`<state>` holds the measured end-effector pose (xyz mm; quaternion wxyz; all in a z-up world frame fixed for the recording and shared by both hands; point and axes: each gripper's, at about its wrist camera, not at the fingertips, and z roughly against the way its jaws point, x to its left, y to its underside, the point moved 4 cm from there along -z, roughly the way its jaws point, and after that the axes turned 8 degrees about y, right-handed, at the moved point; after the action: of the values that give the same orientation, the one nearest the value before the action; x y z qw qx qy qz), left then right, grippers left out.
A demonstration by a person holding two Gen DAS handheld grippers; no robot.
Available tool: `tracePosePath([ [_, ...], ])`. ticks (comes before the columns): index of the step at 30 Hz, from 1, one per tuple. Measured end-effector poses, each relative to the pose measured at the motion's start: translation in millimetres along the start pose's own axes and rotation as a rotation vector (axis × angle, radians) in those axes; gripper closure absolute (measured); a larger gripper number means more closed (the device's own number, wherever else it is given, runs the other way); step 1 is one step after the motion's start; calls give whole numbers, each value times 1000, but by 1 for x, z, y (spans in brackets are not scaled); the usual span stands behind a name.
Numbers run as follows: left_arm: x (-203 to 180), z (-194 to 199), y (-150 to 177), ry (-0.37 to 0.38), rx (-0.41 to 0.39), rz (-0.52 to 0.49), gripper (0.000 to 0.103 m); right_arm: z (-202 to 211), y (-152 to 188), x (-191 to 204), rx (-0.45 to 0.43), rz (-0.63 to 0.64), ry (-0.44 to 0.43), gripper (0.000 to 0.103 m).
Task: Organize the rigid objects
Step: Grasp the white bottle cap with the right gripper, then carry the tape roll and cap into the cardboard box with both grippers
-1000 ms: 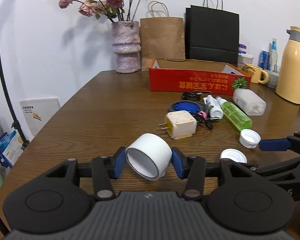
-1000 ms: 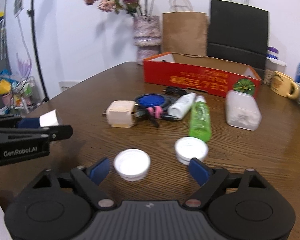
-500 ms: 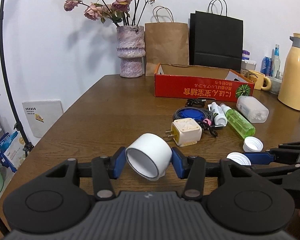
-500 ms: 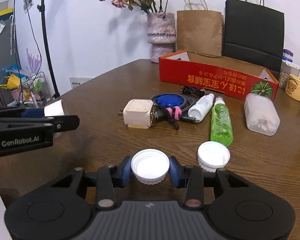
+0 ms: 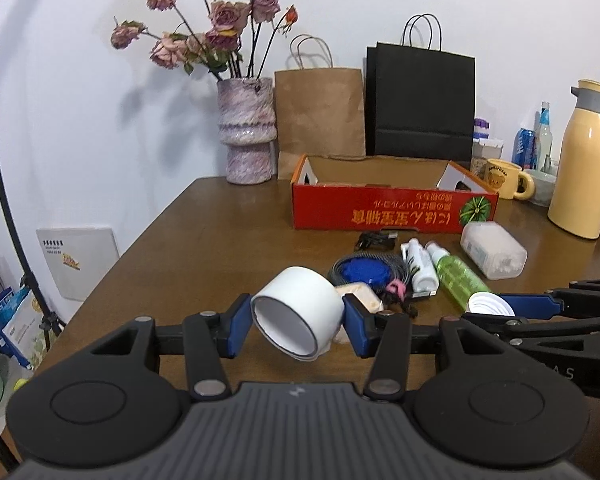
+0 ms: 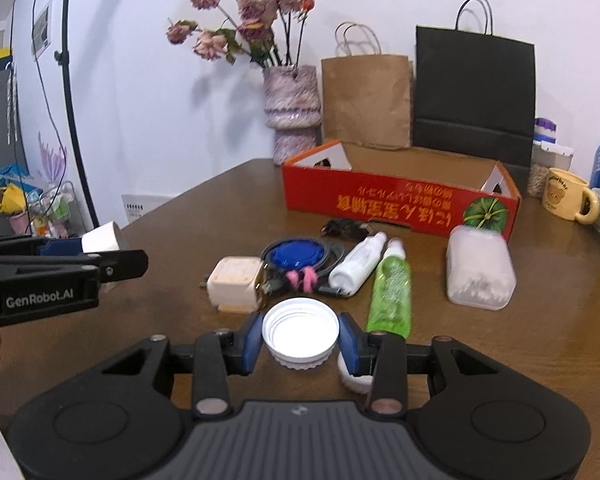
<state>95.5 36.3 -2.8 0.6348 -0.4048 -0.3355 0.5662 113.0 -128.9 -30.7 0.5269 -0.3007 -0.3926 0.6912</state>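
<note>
Right gripper (image 6: 300,340) now clamped on white cap (image 6: 300,330), jaws wide apart a second ago; cap lifted clear of table (image 6: 540,320). Left gripper (image 5: 298,320) holds white cylinder (image 5: 300,312) as before. Red box (image 6: 396,204) at 12 o'clock (likely destination).

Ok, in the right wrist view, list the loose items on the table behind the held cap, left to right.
cream plug adapter → blue disc with coiled cable → white bottle → green bottle → clear plastic box
</note>
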Motion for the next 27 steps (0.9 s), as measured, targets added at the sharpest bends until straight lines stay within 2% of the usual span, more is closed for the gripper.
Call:
tracePosePath([
  [13,-22,-28,-47,27,-57,-33,53,-3,-44,-34,-89,-36,42,64],
  [27,-39,-77,-93,41,-91,-42,53,-31,-92,-70,-141,-70,87,64],
])
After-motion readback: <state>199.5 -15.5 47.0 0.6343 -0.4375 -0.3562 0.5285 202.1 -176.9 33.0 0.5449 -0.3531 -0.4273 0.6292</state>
